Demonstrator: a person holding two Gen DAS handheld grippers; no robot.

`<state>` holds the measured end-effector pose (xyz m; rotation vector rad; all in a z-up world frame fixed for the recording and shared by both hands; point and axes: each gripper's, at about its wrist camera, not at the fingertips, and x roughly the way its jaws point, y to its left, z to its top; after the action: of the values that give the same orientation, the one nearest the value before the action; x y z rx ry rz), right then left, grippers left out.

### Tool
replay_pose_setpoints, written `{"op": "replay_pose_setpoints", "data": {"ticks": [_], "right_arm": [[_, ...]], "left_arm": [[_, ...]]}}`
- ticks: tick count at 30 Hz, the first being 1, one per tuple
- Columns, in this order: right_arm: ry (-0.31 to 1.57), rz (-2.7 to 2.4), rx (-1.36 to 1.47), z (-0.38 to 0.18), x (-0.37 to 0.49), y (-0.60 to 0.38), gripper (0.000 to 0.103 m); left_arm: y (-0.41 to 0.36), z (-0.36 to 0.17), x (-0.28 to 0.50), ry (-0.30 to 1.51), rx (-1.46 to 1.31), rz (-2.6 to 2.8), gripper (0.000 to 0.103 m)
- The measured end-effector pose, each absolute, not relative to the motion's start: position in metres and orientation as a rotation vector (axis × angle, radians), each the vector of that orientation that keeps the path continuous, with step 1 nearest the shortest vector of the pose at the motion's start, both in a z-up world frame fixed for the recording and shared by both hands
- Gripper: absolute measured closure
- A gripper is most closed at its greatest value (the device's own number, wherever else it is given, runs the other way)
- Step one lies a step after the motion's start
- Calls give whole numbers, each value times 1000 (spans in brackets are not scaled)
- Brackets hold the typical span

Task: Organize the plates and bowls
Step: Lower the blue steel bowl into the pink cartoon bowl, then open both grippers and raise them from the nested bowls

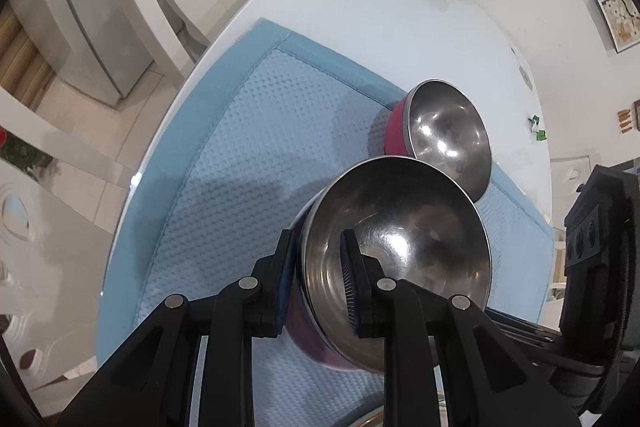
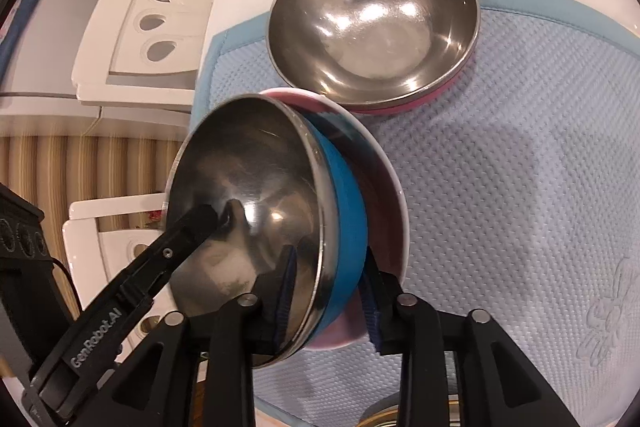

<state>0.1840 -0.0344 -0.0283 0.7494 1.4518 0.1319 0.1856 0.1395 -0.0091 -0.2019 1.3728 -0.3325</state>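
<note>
Left claw [image 1: 318, 259] pinches the near rim of a steel bowl [image 1: 400, 239], one finger inside, one on its purple outer wall. Just beyond it on the blue mat [image 1: 240, 147] stands a pink-sided bowl [image 1: 444, 131].

Right claw [image 2: 326, 279] straddles the rim of a blue-sided bowl [image 2: 248, 195] resting in a pink dish [image 2: 384, 171]; jaws slightly spread, outer pad apart from the wall.

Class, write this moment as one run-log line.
left claw: shut on rim of steel bowl with blue outer wall | right claw: astride same rim, grip unclear | pink-walled steel bowl: resting on quilted blue mat
</note>
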Motion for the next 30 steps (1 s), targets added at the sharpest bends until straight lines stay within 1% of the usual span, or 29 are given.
{"op": "replay_pose_setpoints", "data": {"ticks": [2, 4, 6, 12, 17, 25, 30], "right_arm": [[1458, 140, 737, -27, 185, -32, 63], [1463, 140, 716, -25, 186, -29, 55], [1461, 131, 710, -24, 186, -28, 51], [1441, 127, 747, -22, 182, -33, 51], [1426, 115, 735, -15, 180, -36, 51], [1410, 113, 750, -8, 171, -46, 51], [1420, 76, 760, -14, 161, -57, 51]], "left_arm": [[139, -8, 185, 1371, -200, -322, 84], [139, -7, 184, 1373, -200, -318, 84], [141, -7, 184, 1372, -210, -316, 84], [148, -6, 183, 1375, -232, -305, 84], [149, 3, 181, 1362, -232, -320, 82], [148, 14, 173, 1366, -245, -339, 82], [151, 14, 168, 1374, -250, -330, 82]]}}
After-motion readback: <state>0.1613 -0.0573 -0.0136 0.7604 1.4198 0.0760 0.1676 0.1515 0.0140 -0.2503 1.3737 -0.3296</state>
